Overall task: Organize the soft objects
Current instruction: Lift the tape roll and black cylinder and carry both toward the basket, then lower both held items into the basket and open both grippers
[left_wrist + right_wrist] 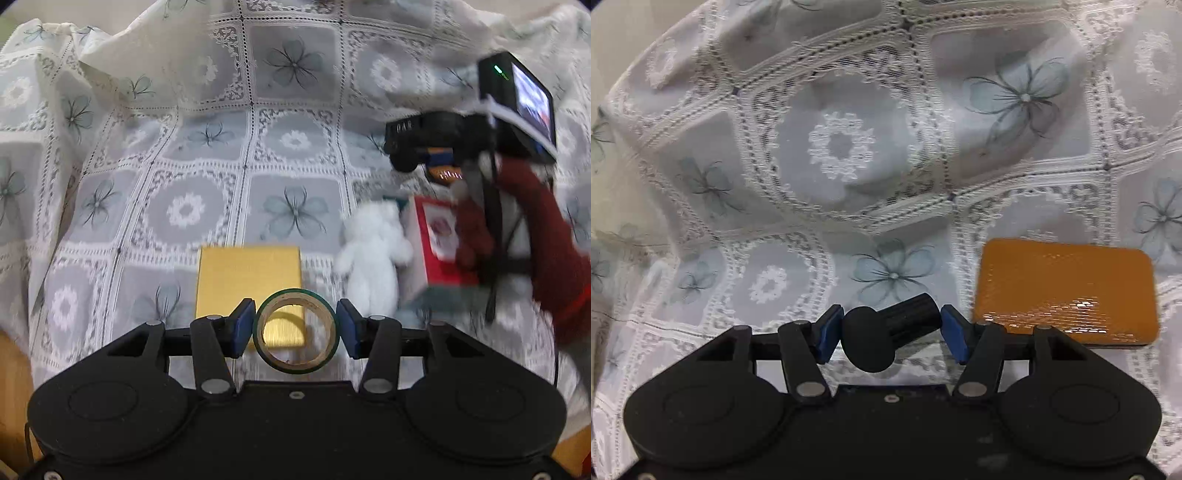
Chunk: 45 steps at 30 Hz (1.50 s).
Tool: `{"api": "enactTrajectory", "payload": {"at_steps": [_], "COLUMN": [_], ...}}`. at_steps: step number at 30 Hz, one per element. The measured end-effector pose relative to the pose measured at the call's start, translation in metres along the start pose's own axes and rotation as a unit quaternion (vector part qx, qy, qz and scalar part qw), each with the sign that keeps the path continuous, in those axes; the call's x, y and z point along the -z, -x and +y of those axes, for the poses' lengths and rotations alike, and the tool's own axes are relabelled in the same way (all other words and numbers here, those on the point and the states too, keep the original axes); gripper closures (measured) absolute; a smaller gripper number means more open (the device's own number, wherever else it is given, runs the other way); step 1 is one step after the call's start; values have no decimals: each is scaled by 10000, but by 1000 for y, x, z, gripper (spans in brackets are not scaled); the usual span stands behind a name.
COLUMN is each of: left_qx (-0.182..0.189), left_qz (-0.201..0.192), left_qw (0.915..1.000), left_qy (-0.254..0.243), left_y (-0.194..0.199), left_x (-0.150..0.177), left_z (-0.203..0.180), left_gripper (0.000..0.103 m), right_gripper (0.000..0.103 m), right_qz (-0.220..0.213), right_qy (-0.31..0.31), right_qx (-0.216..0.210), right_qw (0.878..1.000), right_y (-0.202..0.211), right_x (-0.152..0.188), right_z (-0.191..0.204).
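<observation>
The left tool [295, 330] grips a green-edged roll of tape [296, 331] between its blue pads [242, 328], above a gold box [249, 291] lying on the lace-patterned cloth [184, 166]. To the right, a white plush bear [373, 254] lies just beside a red and white carton [437, 243]. Over them is the blurred right tool [439, 162], held by a hand in a dark red glove [528, 243].

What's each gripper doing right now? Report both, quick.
Left gripper: shut on the tape roll.
Right gripper: shut on a black knobbed object.
</observation>
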<state>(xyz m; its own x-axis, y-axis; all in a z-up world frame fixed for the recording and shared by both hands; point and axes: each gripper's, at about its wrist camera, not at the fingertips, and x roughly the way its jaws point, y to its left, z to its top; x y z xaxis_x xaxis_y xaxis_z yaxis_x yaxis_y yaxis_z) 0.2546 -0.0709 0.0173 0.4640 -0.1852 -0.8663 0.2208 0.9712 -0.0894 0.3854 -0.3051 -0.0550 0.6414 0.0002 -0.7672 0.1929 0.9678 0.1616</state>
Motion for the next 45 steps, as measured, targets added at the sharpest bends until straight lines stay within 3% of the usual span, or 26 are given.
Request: {"api": "enactTrajectory", "payload": {"at_steps": [2, 6, 11, 19, 24, 32, 45], "left_qx": [-27, 59, 85, 93, 84, 105, 285], "left_qz": [-17, 47, 15, 10, 54, 221, 747], "left_qw": [10000, 9999, 9999, 9999, 9999, 9995, 9962], "left_qy": [-66, -76, -52, -71, -137, -201, -348], "left_y": [7, 14, 24, 40, 50, 63, 73], "left_x": [12, 29, 44, 69, 87, 117, 170], "left_z": [-2, -2, -2, -2, -5, -13, -21], "left_gripper": [56, 56, 56, 56, 56, 56, 55], "right_gripper": [46, 46, 46, 46, 46, 46, 46], "right_qz": [-15, -86, -421, -295, 16, 153, 683], "right_qy": [96, -15, 109, -259, -388, 58, 354], "right_qx": [218, 215, 478, 799, 589, -28, -627], "right_qw": [9997, 9997, 9979, 9960, 9975, 9999, 9951], "right_y": [8, 40, 96, 171, 209, 264, 291], "right_x": [-1, -2, 8, 60, 115, 197, 257], "right_z": [-3, -18, -36, -87, -100, -66, -31]}}
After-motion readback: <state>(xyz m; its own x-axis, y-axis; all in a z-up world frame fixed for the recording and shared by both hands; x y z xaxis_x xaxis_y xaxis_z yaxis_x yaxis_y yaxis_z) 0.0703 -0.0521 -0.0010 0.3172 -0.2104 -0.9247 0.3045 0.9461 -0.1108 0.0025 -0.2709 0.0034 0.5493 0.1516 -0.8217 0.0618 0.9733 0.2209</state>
